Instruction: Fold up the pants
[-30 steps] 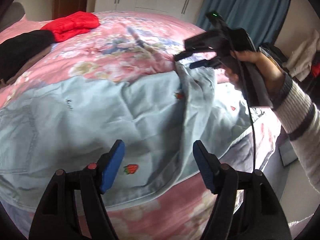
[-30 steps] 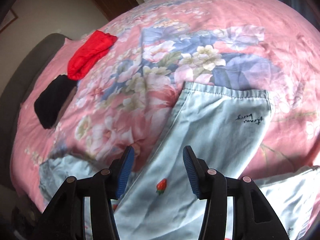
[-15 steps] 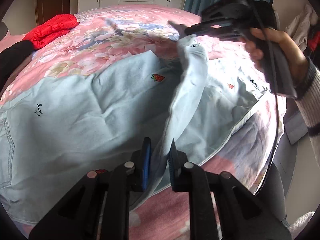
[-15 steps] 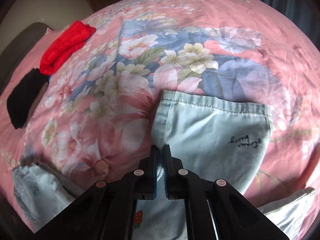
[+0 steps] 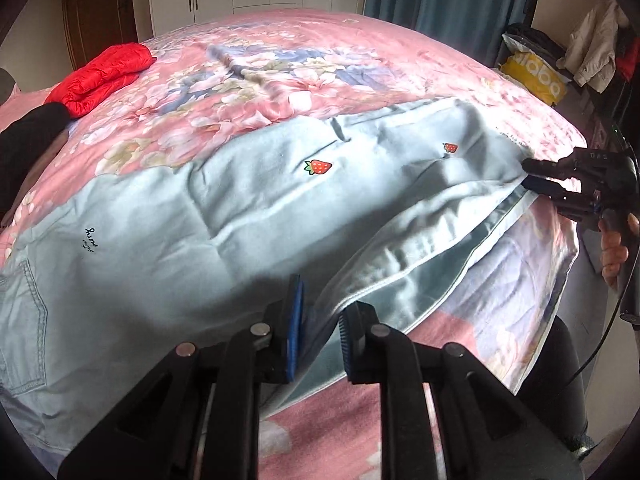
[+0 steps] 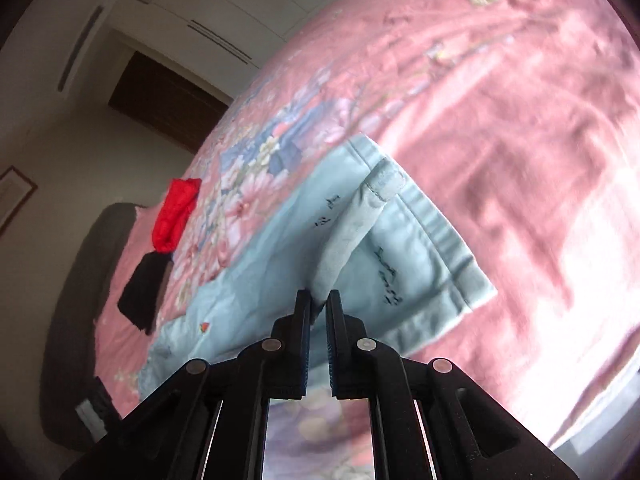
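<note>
Both grippers grip the same garment: the left gripper (image 5: 318, 336) is pinched on the near edge of the pants (image 5: 240, 216), cloth bunched between its blue pads, and the right gripper (image 6: 318, 312) is pinched on a raised fold of fabric near the hem, its jaws nearly together with a ridge of denim standing up between them.

Beneath it all, the bed (image 5: 320, 64) with its pink floral cover carries the pants, which lie spread across its near half, waistband and back pocket toward the left of the left wrist view, leg hems toward the right. One leg appears laid over the other, so I judge the lengthwise fold to be about done.

Light blue denim like this should handle as soft and limp, moderately light, not slippery and in no way fragile (it sags wherever it is unsupported). Seams and hems are the best holds, being thicker and less likely to slip out of the pads.

Seen from the left wrist camera, the right gripper (image 5: 560, 184) reaches in low and roughly level from the bed's right edge, the person's hand (image 5: 614, 252) wrapped around its handle. Farther back, well apart from the pants, lie a red garment (image 5: 104, 76) and a black garment (image 5: 28, 140).
</note>
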`<state>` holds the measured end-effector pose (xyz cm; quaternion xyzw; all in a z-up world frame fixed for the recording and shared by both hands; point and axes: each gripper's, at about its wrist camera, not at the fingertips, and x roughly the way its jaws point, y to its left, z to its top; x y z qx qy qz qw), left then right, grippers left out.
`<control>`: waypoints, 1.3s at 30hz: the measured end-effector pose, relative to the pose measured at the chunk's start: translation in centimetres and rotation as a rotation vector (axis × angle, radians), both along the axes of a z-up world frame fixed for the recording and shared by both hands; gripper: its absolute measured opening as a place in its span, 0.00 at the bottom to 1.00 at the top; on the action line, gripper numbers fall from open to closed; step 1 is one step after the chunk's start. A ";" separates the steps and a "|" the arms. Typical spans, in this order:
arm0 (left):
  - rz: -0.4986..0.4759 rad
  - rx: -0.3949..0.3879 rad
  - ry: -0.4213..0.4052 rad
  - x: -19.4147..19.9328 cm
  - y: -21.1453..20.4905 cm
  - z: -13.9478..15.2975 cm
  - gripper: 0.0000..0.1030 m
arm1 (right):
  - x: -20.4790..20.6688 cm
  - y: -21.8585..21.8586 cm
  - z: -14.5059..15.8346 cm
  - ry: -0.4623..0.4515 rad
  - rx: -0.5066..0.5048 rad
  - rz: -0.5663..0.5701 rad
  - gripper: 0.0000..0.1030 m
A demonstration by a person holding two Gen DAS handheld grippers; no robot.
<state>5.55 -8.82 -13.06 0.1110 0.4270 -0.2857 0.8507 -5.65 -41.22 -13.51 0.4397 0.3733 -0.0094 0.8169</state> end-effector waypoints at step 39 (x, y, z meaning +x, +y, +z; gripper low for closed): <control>0.546 -0.173 -0.081 -2.7 17.2 3.2 0.64 | 4.4 15.1 5.4 -0.180 -0.573 0.387 0.28</control>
